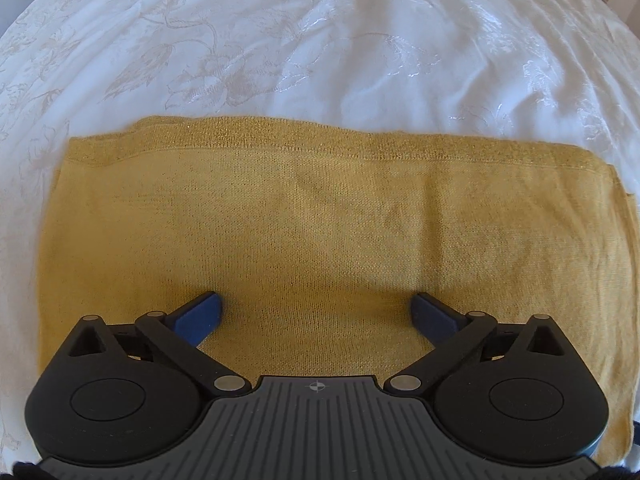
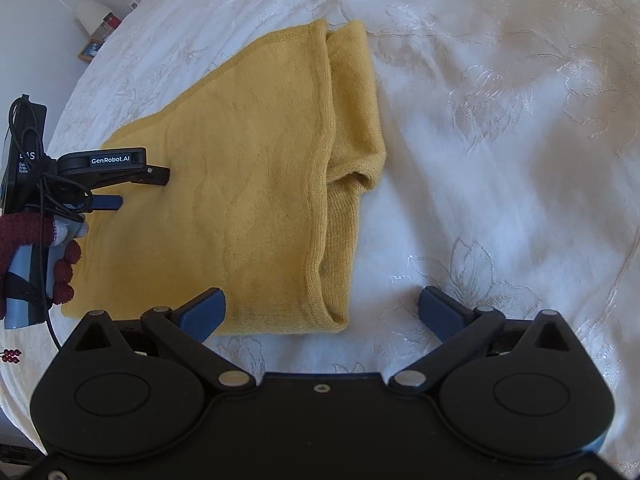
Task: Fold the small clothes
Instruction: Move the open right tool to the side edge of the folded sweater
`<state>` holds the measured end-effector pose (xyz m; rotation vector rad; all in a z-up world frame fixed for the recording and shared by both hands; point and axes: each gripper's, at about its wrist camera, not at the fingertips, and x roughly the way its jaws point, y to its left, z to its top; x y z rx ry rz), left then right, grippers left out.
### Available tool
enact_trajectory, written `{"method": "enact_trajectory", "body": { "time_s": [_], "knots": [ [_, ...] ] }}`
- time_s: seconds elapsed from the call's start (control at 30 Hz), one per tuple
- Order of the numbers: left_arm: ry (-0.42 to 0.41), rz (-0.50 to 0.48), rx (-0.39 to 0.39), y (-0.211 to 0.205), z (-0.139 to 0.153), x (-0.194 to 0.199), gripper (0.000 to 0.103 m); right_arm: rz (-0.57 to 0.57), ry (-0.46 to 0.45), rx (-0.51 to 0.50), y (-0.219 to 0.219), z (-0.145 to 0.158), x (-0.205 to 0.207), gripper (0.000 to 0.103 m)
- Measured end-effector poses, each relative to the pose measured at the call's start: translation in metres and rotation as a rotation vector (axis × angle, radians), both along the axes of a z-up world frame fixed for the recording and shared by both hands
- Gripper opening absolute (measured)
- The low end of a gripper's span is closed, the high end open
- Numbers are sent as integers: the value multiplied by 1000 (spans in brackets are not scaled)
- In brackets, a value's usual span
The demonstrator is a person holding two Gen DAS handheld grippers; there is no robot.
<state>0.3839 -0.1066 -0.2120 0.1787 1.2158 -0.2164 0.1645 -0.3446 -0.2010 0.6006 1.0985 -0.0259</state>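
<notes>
Your left gripper (image 1: 316, 312) hovers over the mustard knit garment (image 1: 320, 220), jaws spread wide and gripping nothing. The garment lies folded flat on the white embroidered bedspread (image 1: 320, 40). Your right gripper (image 2: 322, 312) straddles its near corner, jaws apart, likely positioned for the next fold.

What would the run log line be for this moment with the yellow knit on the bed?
yellow knit: folded, flat on white bedspread | left gripper: jaws open above knit | right gripper: jaws open at knit's near corner
</notes>
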Motion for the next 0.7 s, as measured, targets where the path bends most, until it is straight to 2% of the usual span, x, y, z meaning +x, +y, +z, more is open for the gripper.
{"method": "enact_trajectory", "body": {
  "time_s": [0.23, 0.33, 0.4, 0.43, 0.47, 0.7],
  "knots": [
    [-21, 10, -12, -1, -1, -7, 103, 24, 2, -10, 0, -6, 1, 103],
    [4, -5, -13, 2, 3, -6, 103, 20, -1, -13, 2, -7, 1, 103],
    [14, 13, -20, 4, 12, -7, 99, 3, -7, -9, 3, -8, 0, 103],
    [11, 11, -21, 4, 16, -10, 93, -9, -13, -4, 3, -8, -1, 103],
    [7, 5, -18, 4, 20, -15, 90, -20, -19, 2, 2, -9, -3, 103],
    [-20, -44, -5, 2, 32, -67, 90, -28, -44, 56, -9, -13, -9, 103]
  ]
}}
